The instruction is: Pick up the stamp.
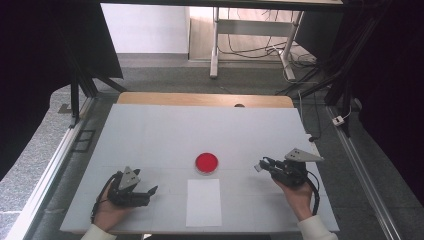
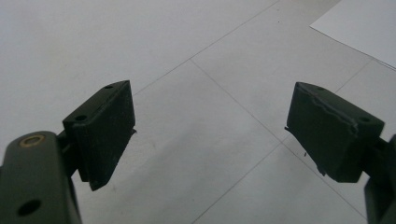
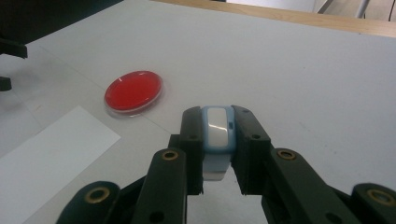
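Note:
My right gripper (image 3: 218, 135) is shut on a small pale blue and white block (image 3: 217, 128), clamped upright between its two black jaws. In the high view that gripper (image 1: 261, 165) hovers over the table's right side, pointing left toward a round red dish (image 1: 206, 162) with a clear rim. The same red dish (image 3: 133, 90) lies ahead and to the left in the right gripper view. My left gripper (image 1: 151, 192) rests low at the front left, jaws wide apart. Its view shows the open gripper (image 2: 210, 126) with bare white table between the fingers.
A white sheet of paper (image 1: 204, 201) lies in front of the dish, near the table's front edge; its corner (image 2: 362, 28) appears at the left gripper view's top right. The white tabletop (image 1: 200, 130) ends at a wooden strip at the back. Dark frame posts stand beside the table.

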### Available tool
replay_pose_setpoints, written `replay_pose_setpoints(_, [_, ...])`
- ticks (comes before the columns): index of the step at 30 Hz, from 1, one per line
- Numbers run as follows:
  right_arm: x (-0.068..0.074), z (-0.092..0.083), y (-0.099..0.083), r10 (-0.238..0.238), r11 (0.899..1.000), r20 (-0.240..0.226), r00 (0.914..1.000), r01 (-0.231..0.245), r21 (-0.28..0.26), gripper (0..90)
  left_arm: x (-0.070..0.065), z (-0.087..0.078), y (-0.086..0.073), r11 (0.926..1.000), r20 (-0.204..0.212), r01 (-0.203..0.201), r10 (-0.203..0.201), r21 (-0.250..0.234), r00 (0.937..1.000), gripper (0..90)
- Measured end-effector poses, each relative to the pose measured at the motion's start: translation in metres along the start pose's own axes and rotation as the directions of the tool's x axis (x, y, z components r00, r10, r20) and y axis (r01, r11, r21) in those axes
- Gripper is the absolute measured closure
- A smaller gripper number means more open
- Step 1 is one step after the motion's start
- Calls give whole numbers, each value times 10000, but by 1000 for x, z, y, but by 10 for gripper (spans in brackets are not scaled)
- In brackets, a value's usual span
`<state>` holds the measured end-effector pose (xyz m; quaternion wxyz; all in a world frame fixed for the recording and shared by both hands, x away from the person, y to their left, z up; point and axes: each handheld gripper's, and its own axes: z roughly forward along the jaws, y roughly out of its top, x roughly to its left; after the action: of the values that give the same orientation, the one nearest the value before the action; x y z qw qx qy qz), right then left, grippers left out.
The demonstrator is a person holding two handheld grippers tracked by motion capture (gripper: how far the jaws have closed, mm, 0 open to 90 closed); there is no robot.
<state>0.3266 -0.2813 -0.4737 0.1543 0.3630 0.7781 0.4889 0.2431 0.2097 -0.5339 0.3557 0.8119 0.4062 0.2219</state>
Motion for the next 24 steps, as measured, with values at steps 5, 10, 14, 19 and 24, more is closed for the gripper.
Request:
replay_pose_setpoints(5, [5, 2, 1, -19, 10000, -138, 9999, 18, -92, 748, 0, 0, 0, 10000, -12, -2, 2, 7, 10000, 158])
replay_pose_setpoints(10, [10, 4, 2, -72, 9999, -289, 9996, 68, -156, 748, 0, 0, 0, 10000, -9, -3, 3, 16, 10000, 158])
replay_pose_setpoints(14, [13, 6, 3, -105, 9999, -362, 9993, 100, -115, 748, 0, 0, 0, 10000, -16, -2, 2, 14, 10000, 158])
replay_pose_setpoints(19, [18, 8, 3, -206, 9997, -443, 9988, 199, -160, 748, 0, 0, 0, 10000, -33, -3, 3, 2, 10000, 158])
replay_pose_setpoints(24, [20, 10, 3, -245, 9996, -499, 9985, 239, -132, 748, 0, 0, 0, 10000, -19, -1, 1, -4, 10000, 158])
